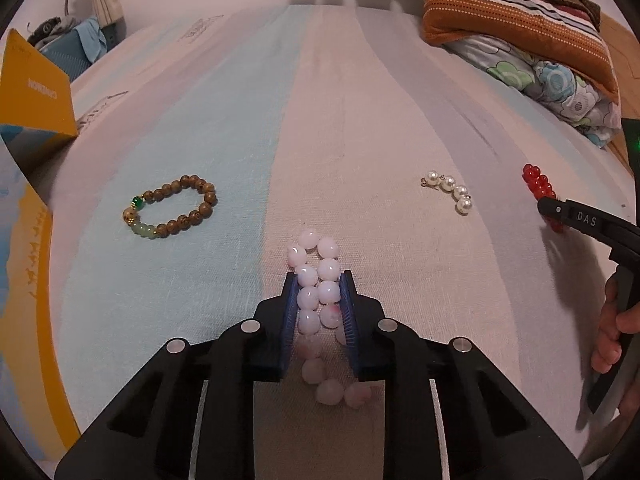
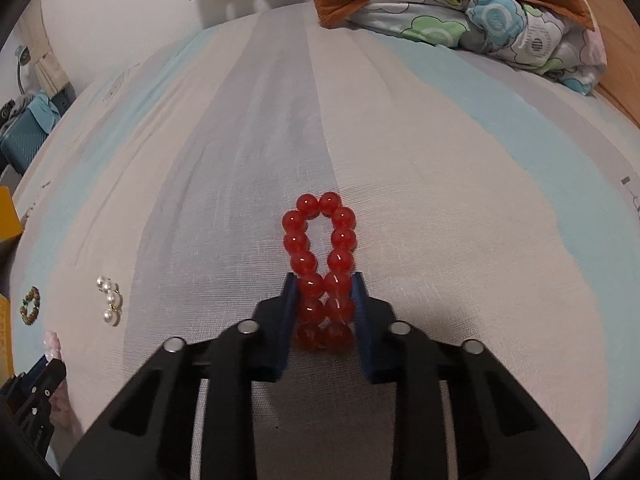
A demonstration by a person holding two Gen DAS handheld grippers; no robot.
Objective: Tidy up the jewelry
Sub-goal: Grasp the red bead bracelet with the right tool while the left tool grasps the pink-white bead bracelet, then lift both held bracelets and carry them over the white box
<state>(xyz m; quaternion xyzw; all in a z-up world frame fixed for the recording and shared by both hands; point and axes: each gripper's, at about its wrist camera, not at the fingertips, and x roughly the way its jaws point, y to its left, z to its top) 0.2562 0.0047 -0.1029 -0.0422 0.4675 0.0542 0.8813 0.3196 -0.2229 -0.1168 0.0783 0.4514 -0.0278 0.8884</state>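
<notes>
My left gripper (image 1: 319, 280) is shut on a pink bead bracelet (image 1: 318, 300), squeezed into a long loop on the striped bed sheet (image 1: 340, 128). My right gripper (image 2: 324, 280) is shut on a red bead bracelet (image 2: 320, 256), also pinched into a long loop. The red bracelet (image 1: 538, 184) and the right gripper's finger (image 1: 580, 220) show at the right edge of the left wrist view. A brown wooden bead bracelet (image 1: 172, 210) with green beads lies to the left. A short string of white pearls (image 1: 450, 190) lies to the right; it also shows in the right wrist view (image 2: 110, 300).
A yellow and blue cardboard box (image 1: 32, 152) stands at the left edge of the bed. Folded quilts and a striped pillow (image 1: 520, 40) are piled at the far right. A blue suitcase (image 2: 20, 140) stands beyond the bed's left side.
</notes>
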